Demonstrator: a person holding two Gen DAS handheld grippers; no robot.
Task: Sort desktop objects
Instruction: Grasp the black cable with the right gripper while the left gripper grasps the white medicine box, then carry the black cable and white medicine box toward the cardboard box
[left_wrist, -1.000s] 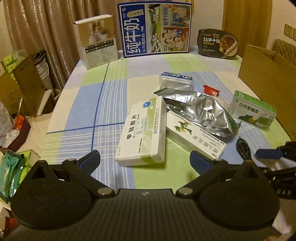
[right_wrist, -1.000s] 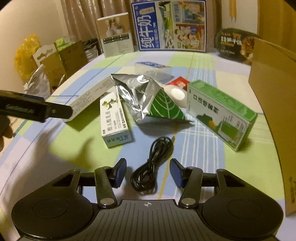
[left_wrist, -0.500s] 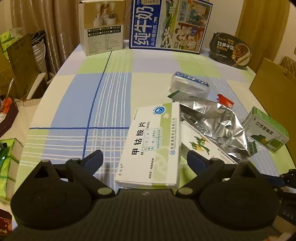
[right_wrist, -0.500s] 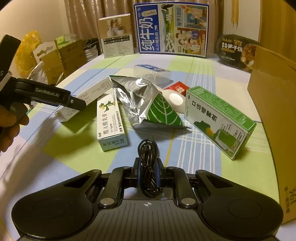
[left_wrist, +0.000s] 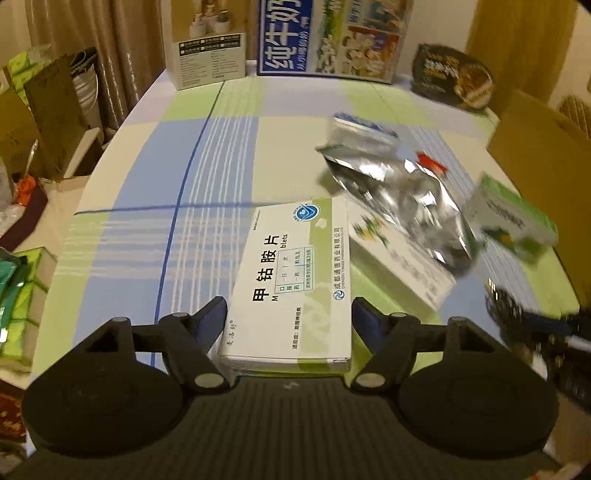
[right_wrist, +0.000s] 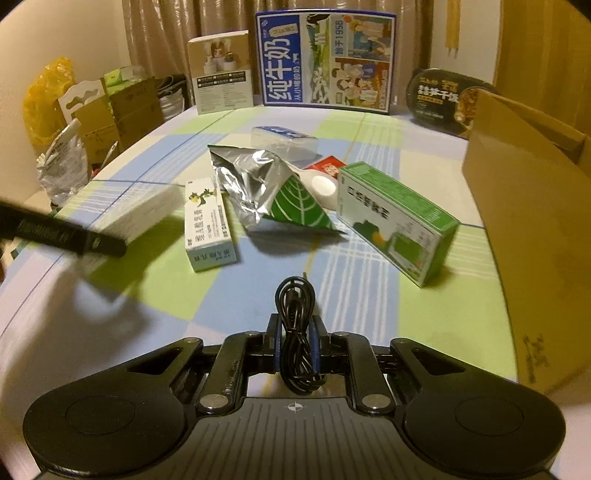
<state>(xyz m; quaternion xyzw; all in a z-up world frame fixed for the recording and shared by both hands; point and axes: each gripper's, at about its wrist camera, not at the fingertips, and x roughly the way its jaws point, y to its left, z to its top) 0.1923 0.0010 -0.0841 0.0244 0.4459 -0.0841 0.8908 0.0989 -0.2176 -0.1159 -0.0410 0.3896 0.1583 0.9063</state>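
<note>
My left gripper (left_wrist: 289, 314): jaws closing around white tablet box (left_wrist: 291, 280), near table edge | right gripper (right_wrist: 295, 343): clamped on coiled black cable (right_wrist: 295, 325)

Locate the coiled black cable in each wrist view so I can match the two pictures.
Left wrist view: the coiled black cable shows blurred at the far right edge, beyond the long white ointment box.
Right wrist view: it sits bottom centre, clamped between the right gripper fingers, just above the tablecloth.
Shared landmark: the blue milk carton standing at the table's far end.
</note>
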